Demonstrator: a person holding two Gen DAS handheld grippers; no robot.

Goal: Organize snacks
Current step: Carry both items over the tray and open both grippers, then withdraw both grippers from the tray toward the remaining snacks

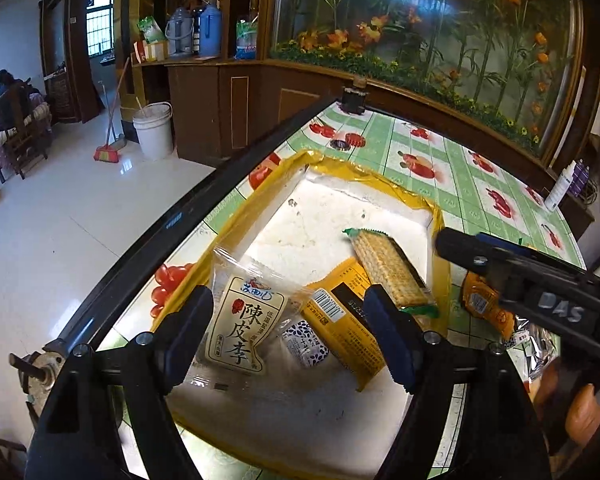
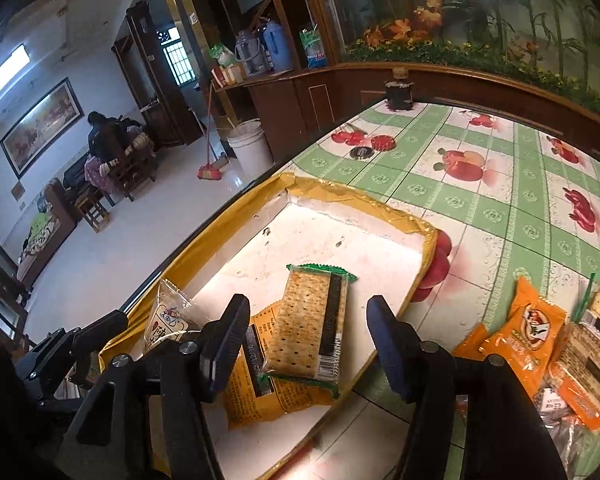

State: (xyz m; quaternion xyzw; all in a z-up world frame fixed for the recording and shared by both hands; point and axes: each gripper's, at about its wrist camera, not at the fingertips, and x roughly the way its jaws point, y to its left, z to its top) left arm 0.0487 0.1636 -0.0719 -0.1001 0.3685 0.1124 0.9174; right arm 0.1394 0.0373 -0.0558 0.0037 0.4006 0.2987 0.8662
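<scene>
On the table (image 1: 452,160), at its left edge, lying flat: a shallow tray (image 1: 236,224) with a yellow rim and a worn white floor, holding four snacks. Resting against the tray's left wall, a clear packet with a cream label (image 1: 236,328). Lying just right of it, partly under its edge, a small white sachet with dark dots (image 1: 306,342). Sitting next to that, a yellow packet (image 1: 342,320) with a barcode, and leaning across its far end, a cracker pack (image 1: 388,268) with green ends.

Hovering above the cream-label packet and the yellow packet, the left gripper (image 1: 288,336), its blue pads spread wide and touching neither, nothing clamped between them.

Hanging over the cracker pack in the right wrist view, the right gripper (image 2: 306,344), jaws parted, pads clear of the wrapper on both sides, gripping nothing.

Waiting outside the tray on the green checked tablecloth, further right: an orange packet (image 2: 534,332) with a round picture, touching another cracker pack (image 2: 592,352) and some crumpled clear wrappers at the frame's right edge.
</scene>
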